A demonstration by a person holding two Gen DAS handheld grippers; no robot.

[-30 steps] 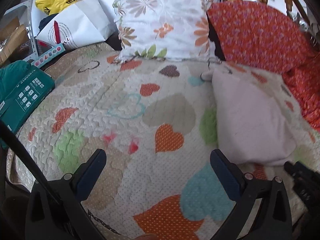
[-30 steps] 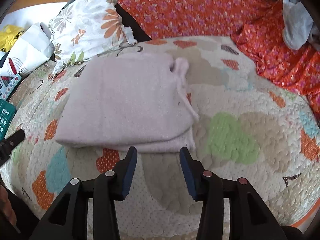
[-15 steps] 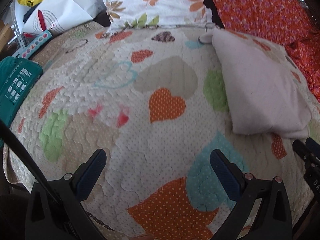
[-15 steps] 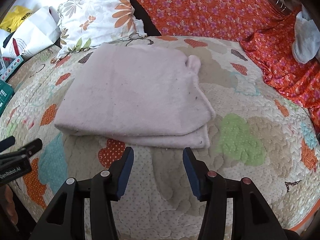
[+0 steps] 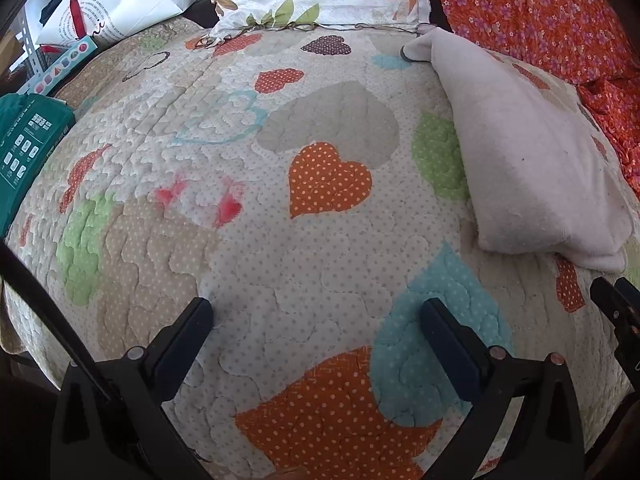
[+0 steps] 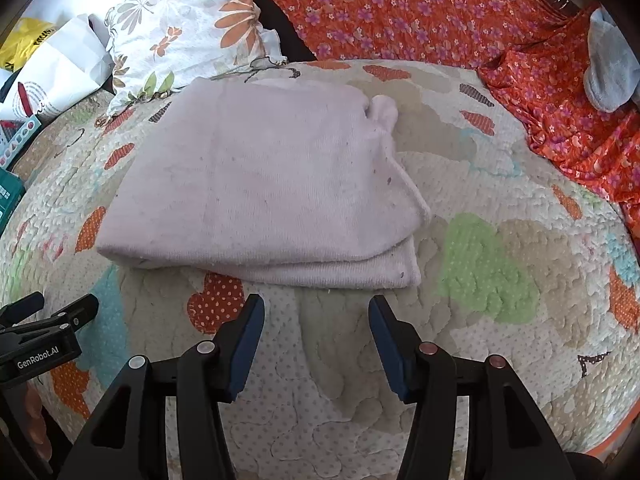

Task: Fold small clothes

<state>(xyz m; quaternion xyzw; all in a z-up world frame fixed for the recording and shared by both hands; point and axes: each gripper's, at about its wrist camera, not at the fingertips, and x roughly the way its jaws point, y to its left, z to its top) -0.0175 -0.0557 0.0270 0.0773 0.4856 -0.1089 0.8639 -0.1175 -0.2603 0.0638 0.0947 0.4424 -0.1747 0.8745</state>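
A pale pink garment (image 6: 264, 184) lies folded flat on the heart-patterned quilt (image 6: 480, 272), its layered edge facing me; it also shows at the right of the left wrist view (image 5: 532, 160). My right gripper (image 6: 316, 312) is open and empty, just in front of the garment's near edge, not touching it. My left gripper (image 5: 316, 312) is open wide and empty over the bare quilt (image 5: 280, 240), left of the garment. The left gripper's fingers also show at the lower left of the right wrist view (image 6: 52, 312).
A floral pillow (image 6: 184, 28) and an orange flowered cloth (image 6: 400, 12) lie behind the garment. A white paper bag (image 5: 116, 4) and a green box (image 5: 28, 140) sit at the quilt's left edge. A grey cloth (image 6: 608, 68) lies at the far right.
Both grippers have moved forward and lower over the quilt. The right gripper's jaws have opened wider. The pink garment has settled flat, its loose flap no longer hanging over the edge.
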